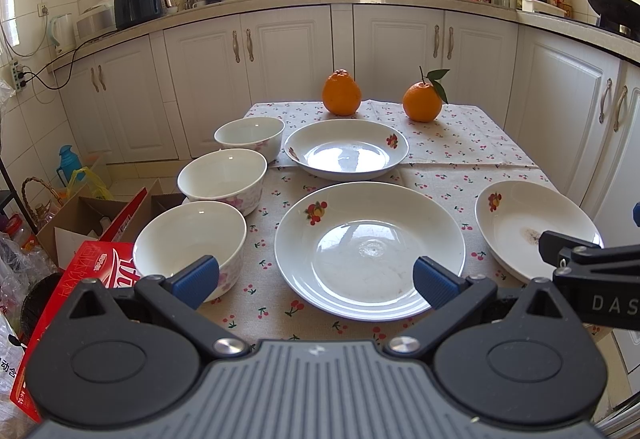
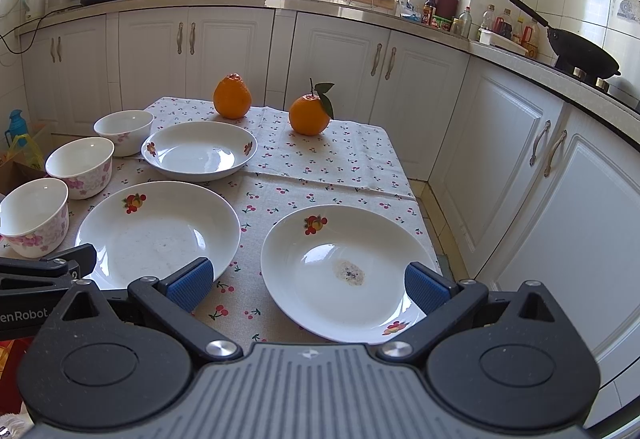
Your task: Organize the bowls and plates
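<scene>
Three white plates with fruit prints lie on the cherry-print tablecloth: a near middle plate, a far plate and a right plate with a brown stain at its centre. Three white bowls with pink flowers stand in a row along the left edge: near bowl, middle bowl, far bowl. My left gripper hovers open over the near rim of the middle plate. My right gripper is open over the near side of the right plate.
Two oranges sit at the table's far end. A red carton and open cardboard boxes crowd the floor left of the table. White kitchen cabinets stand behind and to the right, close to the table's right edge.
</scene>
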The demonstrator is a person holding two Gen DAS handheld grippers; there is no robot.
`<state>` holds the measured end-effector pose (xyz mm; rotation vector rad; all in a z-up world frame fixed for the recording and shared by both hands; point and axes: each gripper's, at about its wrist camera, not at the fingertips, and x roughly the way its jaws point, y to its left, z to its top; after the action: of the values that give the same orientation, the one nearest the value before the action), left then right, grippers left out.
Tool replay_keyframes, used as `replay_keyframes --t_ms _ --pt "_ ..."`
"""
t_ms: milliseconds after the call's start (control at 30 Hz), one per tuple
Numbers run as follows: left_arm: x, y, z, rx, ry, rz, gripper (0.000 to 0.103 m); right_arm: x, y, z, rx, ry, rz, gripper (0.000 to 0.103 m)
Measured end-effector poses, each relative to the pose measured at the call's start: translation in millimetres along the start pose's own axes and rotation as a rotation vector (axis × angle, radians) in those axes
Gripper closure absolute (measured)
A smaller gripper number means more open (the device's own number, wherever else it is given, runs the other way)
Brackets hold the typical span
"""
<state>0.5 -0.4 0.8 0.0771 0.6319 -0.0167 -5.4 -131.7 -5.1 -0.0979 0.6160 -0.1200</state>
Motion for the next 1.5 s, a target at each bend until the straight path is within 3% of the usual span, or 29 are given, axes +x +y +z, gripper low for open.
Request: replay_keyframes --t_ms 633,833,1167,1500 --pt "2 1 3 0.013 -0.003 -0.012 0.001 0 -2 0 -0.012 -0.008 0.007 0.0" --pt "5 2 9 0.04 -0.011 -0.058 0.001 0 -5 5 -0.046 -0.036 0.027 0.0" --pt "16 7 26 0.091 -0.046 -0.074 0.001 8 -31 9 -0.126 -0.089 0.056 0.0" --pt "41 0 33 0.12 0.019 -0.167 0.001 36 -69 -18 -0.123 0.0 0.116 0.0"
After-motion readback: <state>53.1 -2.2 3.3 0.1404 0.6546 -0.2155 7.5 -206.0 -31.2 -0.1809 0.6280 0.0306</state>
